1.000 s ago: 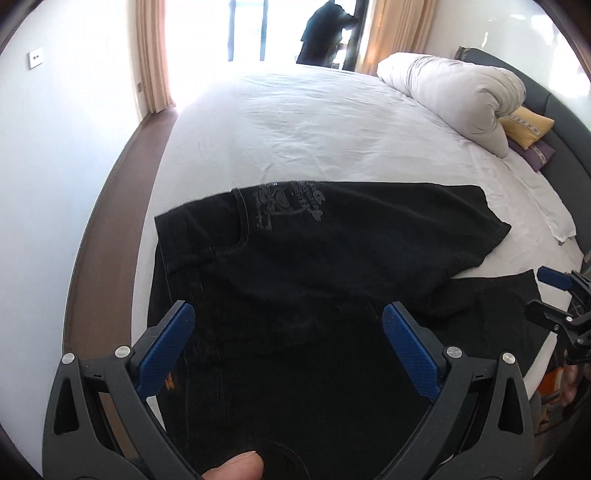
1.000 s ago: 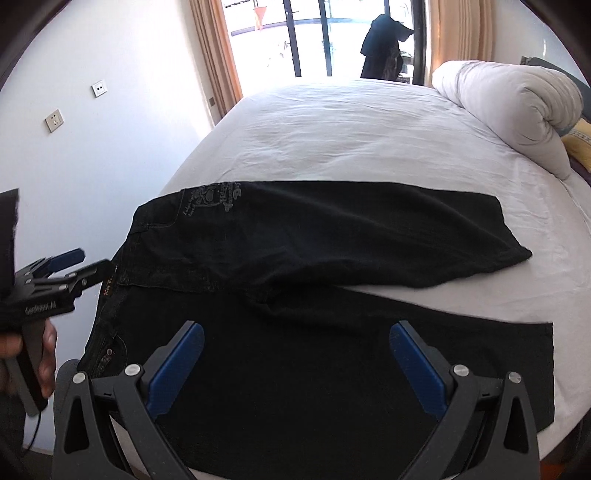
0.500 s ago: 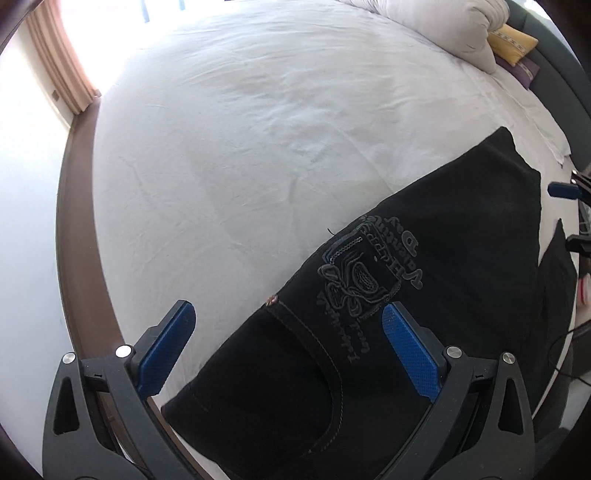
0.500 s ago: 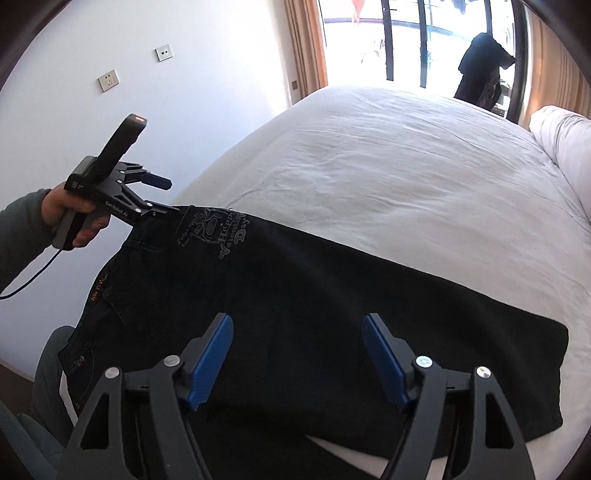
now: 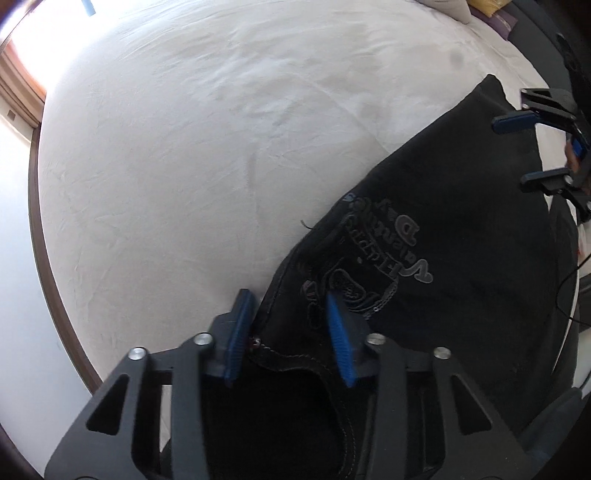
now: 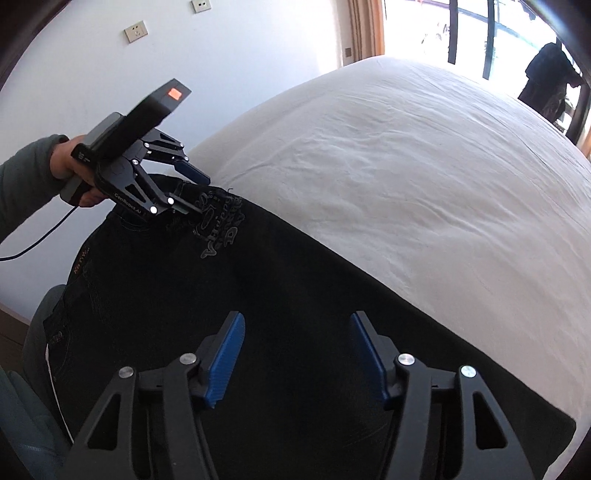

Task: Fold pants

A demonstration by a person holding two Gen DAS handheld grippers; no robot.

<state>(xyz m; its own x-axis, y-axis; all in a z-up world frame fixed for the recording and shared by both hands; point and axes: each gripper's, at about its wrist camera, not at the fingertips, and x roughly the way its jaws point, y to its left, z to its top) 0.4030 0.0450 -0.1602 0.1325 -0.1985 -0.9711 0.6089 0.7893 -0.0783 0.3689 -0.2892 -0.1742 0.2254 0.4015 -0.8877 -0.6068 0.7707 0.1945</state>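
Observation:
Black pants [image 5: 461, 221] lie flat across the white bed [image 5: 184, 147], a grey printed emblem [image 5: 376, 251] on the back pocket. My left gripper [image 5: 290, 332] points steeply down at the pants' far edge beside the emblem. Its jaws are closing with that edge between the blue pads, which do not visibly pinch it. In the right wrist view the left gripper [image 6: 192, 192] sits on the same edge of the pants [image 6: 258, 314]. My right gripper [image 6: 297, 354] hovers over the leg, jaws closing, fabric beneath them. The right gripper [image 5: 524, 151] also shows near the hem.
A person's hand [image 6: 70, 162] and grey sleeve hold the left gripper, a cable trailing below. A white wall with sockets [image 6: 136, 30] stands behind, a bright window with curtains [image 6: 369, 29] beyond. The bed's brown rim [image 5: 48, 258] curves on the left.
Both grippers have swung over to the pants' far edge and dropped closer. The left jaws have narrowed sharply around the edge by the emblem, and the right jaws have narrowed too.

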